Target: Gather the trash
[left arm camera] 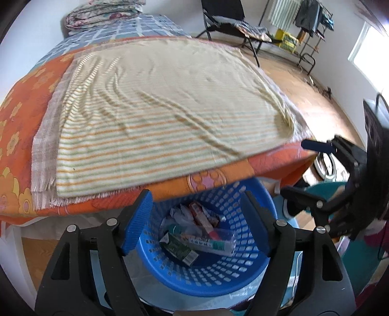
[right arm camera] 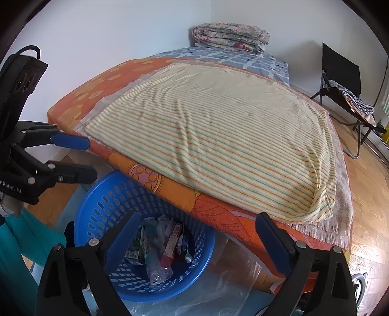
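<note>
A blue perforated basket (left arm camera: 206,279) (right arm camera: 102,201) stands on the floor against the bed's edge. It holds trash (left arm camera: 197,233) (right arm camera: 158,248): crumpled wrappers, small cartons, a tube and clear plastic. My left gripper (left arm camera: 197,197) hovers over the basket with its jaws apart and nothing between them. My right gripper (right arm camera: 198,216) stands wide open above the basket's right side and the bed's edge, also empty. Each gripper shows in the other's view: the right gripper (left arm camera: 301,167) at the right, the left gripper (right arm camera: 88,158) at the left.
The bed has an orange flowered cover (left arm camera: 22,126) (right arm camera: 218,211) with a striped towel (left arm camera: 158,109) (right arm camera: 218,136) spread on it. A folded quilt (left arm camera: 104,14) (right arm camera: 231,36) lies at its far end. A black folding chair (left arm camera: 226,21) (right arm camera: 345,80) and a clothes rack (left arm camera: 304,21) stand on the wooden floor.
</note>
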